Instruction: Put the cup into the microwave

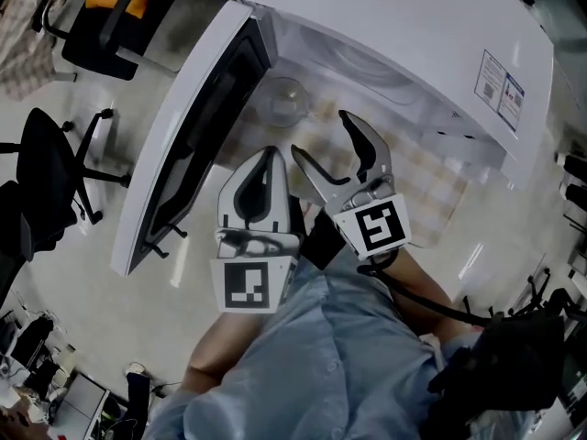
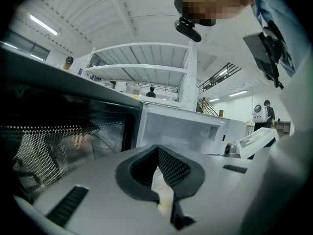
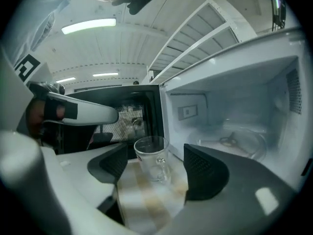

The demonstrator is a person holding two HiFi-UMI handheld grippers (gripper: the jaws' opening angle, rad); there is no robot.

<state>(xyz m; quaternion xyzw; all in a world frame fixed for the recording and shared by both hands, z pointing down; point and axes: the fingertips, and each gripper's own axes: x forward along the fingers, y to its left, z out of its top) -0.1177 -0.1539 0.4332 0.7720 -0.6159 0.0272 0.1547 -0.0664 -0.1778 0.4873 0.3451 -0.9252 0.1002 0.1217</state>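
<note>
A checked cloth point(image 1: 440, 186) covers the table; the floor is pale, with an office chair point(image 1: 46, 168) beside it. The microwave point(image 1: 394, 26) stands open, door point(image 1: 197, 126) swung left, and the glass cup point(image 3: 152, 156) stands on the cloth just before the cavity. The right gripper point(image 1: 321, 134) has its jaws apart and clear of the cup, while the left gripper point(image 2: 157, 150) has its jaws together and empty.

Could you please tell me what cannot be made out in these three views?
- Head view: the cup is a faint glassy blur; its handle is lost.
- Head view: print on the label atop the microwave is too small to read.
- Left gripper view: the left gripper hides most of the cloth with its own body.
- Right gripper view: the picture edge cuts off the microwave's right side.
</note>
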